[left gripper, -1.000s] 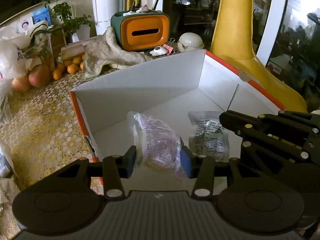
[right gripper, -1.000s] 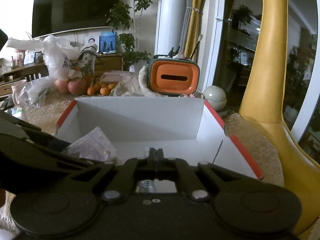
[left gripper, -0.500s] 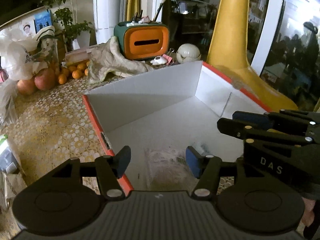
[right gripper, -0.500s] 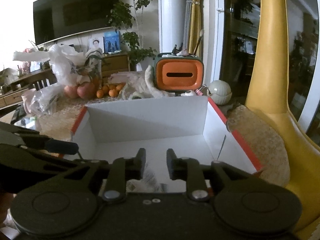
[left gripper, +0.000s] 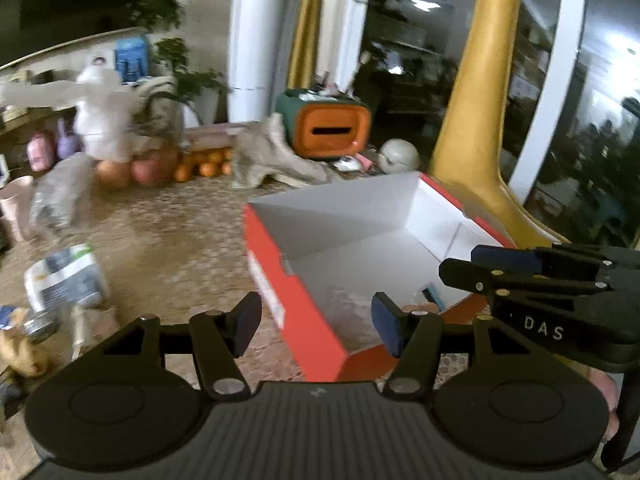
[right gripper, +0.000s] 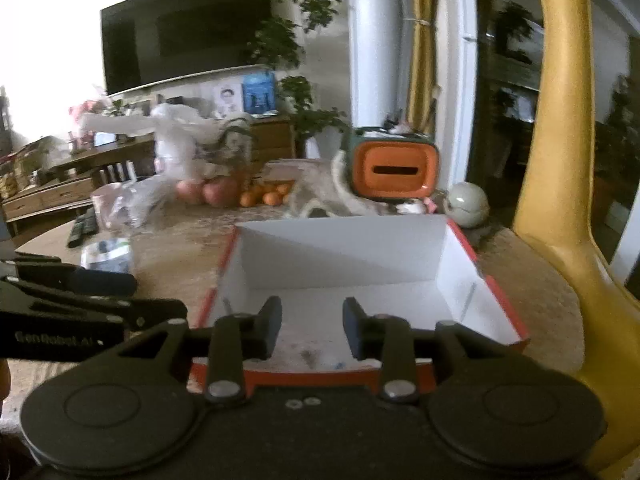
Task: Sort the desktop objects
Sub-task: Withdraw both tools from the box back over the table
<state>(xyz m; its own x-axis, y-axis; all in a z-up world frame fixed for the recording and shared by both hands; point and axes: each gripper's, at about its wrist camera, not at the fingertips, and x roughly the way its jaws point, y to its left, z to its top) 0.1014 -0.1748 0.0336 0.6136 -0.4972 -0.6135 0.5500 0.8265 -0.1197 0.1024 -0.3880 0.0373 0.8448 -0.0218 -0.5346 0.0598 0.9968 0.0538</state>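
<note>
Left wrist view: the left tongs (left gripper: 316, 326) gape empty at lower centre; a packet (left gripper: 66, 280) lies on the desk (left gripper: 168, 240) at far left, nearer them than the box (left gripper: 280, 280).

Right wrist view: the right tongs (right gripper: 310, 328), released, hover over the box (right gripper: 500, 308); the packet (right gripper: 108, 254) sits left.

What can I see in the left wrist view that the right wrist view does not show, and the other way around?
Only the left wrist view shows the left claw with its jaws open and empty, and small items on the box floor. Only the right wrist view shows the black television on the wall and the right claw head-on, also open. Both show the red and white box, the orange tissue holder and the yellow chair.
</note>
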